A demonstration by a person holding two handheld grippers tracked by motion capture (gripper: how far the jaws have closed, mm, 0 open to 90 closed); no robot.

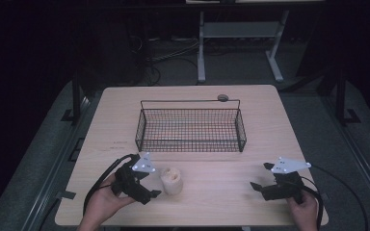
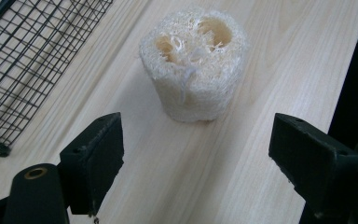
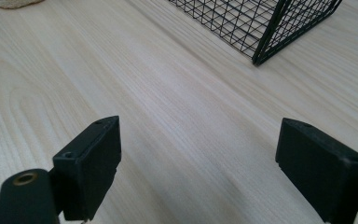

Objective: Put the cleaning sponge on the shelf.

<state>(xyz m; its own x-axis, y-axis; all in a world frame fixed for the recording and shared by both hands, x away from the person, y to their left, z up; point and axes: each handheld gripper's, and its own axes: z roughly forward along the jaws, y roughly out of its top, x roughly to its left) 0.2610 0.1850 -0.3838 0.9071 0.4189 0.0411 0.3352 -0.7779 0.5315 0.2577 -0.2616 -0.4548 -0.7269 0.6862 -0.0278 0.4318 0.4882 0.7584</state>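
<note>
High view: loofah piece (image 1: 171,180) is standing upright on the desk (image 1: 221,183), near the front edge, in front of the wire basket (image 1: 191,130). Left tool (image 1: 154,180) is sitting just beside it, jaws spread wide. Right tool (image 1: 260,176) is resting well apart, jaws wide.

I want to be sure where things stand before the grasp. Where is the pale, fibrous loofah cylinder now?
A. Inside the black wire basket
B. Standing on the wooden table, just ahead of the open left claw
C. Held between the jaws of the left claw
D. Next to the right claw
B: the pale, fibrous loofah cylinder stands upright on the light wooden table, ahead of the open left claw, outside the black wire basket.
</note>
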